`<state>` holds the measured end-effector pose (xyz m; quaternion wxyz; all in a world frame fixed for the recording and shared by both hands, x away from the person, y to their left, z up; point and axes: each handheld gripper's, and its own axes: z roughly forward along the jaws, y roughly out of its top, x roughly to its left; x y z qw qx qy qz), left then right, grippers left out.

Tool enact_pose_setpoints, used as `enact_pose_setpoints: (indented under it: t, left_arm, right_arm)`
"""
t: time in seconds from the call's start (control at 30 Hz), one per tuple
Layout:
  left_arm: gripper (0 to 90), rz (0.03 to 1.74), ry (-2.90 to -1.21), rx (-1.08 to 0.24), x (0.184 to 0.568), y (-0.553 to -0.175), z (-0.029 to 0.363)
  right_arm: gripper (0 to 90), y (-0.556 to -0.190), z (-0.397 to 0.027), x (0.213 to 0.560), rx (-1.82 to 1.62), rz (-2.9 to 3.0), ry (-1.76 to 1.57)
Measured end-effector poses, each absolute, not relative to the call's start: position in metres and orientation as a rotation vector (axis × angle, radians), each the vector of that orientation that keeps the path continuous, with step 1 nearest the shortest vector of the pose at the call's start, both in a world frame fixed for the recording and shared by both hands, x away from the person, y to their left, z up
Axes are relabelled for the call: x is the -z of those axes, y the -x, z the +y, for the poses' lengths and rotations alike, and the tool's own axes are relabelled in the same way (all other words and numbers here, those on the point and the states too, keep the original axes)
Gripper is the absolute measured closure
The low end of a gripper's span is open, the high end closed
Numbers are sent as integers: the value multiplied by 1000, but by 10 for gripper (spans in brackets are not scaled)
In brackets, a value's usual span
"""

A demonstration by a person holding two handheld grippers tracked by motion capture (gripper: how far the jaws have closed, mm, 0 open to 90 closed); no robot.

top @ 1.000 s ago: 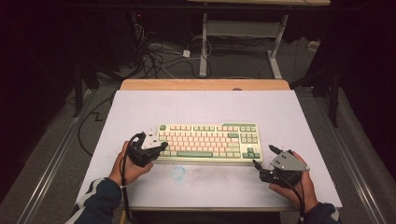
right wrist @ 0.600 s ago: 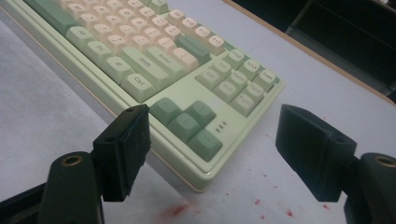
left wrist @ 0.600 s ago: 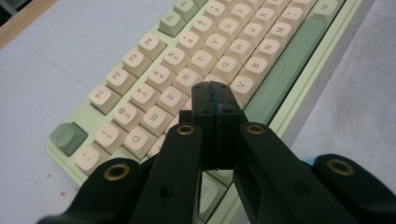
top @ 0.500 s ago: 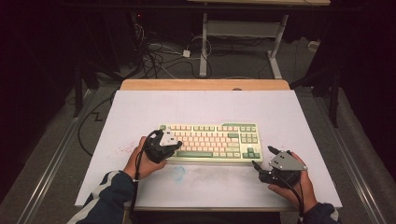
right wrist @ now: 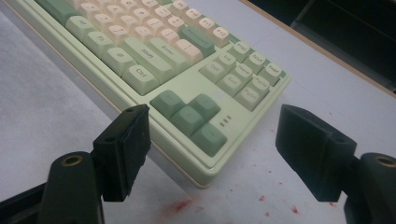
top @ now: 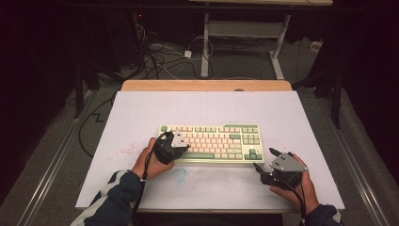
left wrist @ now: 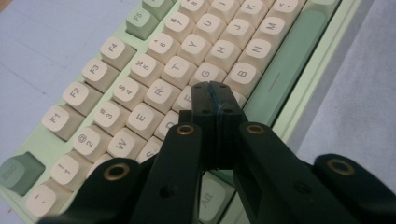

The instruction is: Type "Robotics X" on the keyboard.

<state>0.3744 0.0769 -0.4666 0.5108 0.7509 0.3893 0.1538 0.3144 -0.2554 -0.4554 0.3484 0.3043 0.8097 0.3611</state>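
A cream and green keyboard (top: 211, 143) lies across the middle of the white table sheet (top: 207, 110). My left gripper (top: 187, 149) hangs over the keyboard's left part, shut with nothing in it. In the left gripper view its joined tips (left wrist: 215, 93) sit just above the letter keys of the keyboard (left wrist: 140, 70), near F, G and V. My right gripper (top: 263, 159) stands open at the keyboard's near right corner. In the right gripper view that corner and the arrow keys (right wrist: 189, 114) lie between the pads (right wrist: 133, 135) of my right gripper (right wrist: 212, 116), which do not touch it.
Red specks (top: 127, 150) and a bluish smear (top: 180, 174) mark the sheet in front of the keyboard. A wooden strip (top: 207, 85) edges the table's far side. Cables (top: 160, 56) and a desk frame (top: 244, 33) lie on the dark floor beyond.
My left gripper has moved right, from beside the keyboard's left end to over its keys, staying shut. The right gripper has kept still and open.
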Motion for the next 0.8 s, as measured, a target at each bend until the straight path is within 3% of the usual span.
enact_pose_setpoints:
  t: [0.8]
  left_arm:
    - [870, 927, -1793, -416, 462, -374, 82]
  right_arm:
    - [284, -316, -256, 457, -903, 2105, -802]
